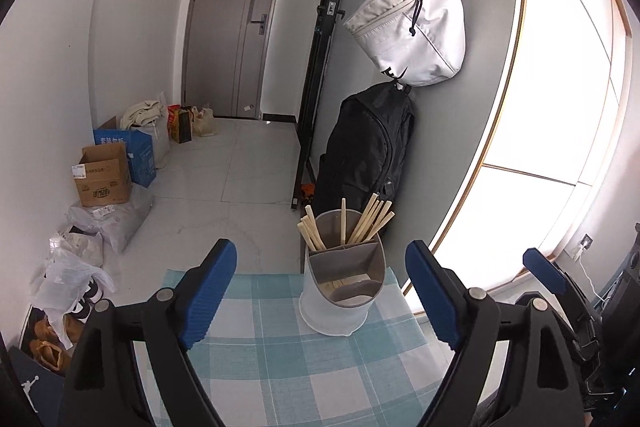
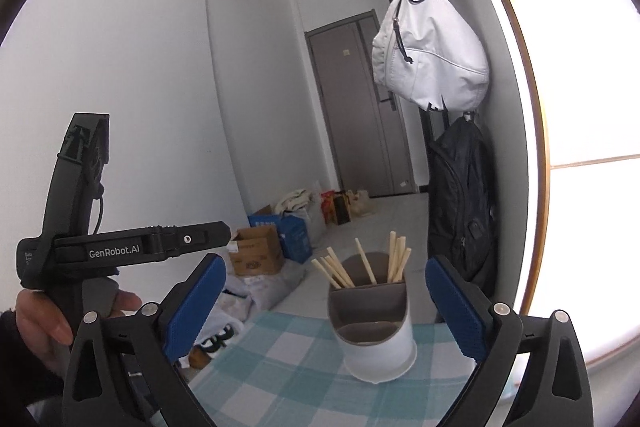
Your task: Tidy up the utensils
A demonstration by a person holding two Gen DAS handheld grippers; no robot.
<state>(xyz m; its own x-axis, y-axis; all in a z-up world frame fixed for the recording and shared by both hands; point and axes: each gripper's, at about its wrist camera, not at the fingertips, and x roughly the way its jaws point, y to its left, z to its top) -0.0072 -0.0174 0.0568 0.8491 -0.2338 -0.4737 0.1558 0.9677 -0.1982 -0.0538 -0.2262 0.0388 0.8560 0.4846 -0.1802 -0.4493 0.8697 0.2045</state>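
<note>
Boxes (image 1: 112,167): cardboard and blue cartons on the floor at far left, against the wall, with plastic bags (image 1: 108,223) heaped just in front of them.
Shoes (image 1: 52,343): a brown pair on the floor at the lower left, beside the bags.
My left hand (image 2: 60,323): seen from my right wrist camera, wrapped around the handle of the left tool at the left edge.
My left gripper (image 1: 320,291): released, blue pads spread wide, nothing between them; it hovers over the near part of the table.
Door (image 1: 236,27): grey, closed, at the far end of the room.
Table (image 1: 272,367): covered in a teal-and-white checked cloth, directly below both grippers.
Holder (image 1: 340,291): pale round cup with grey dividers, upright on the cloth at the far right corner of the table, ahead of both grippers and touched by neither.
Chopsticks (image 1: 360,223): pale wooden sticks standing in the holder's far compartment, leaning apart in loose groups; something pale also lies in a nearer compartment, but I cannot tell what.
My right gripper (image 2: 324,311): released, pads wide apart, empty; the holder sits framed between them, further off.
Backpack (image 1: 364,147): black, hanging against the wall behind the holder.
White bag (image 1: 412,23): hanging above the backpack.
Window (image 1: 560,87): bright, at far right.
</note>
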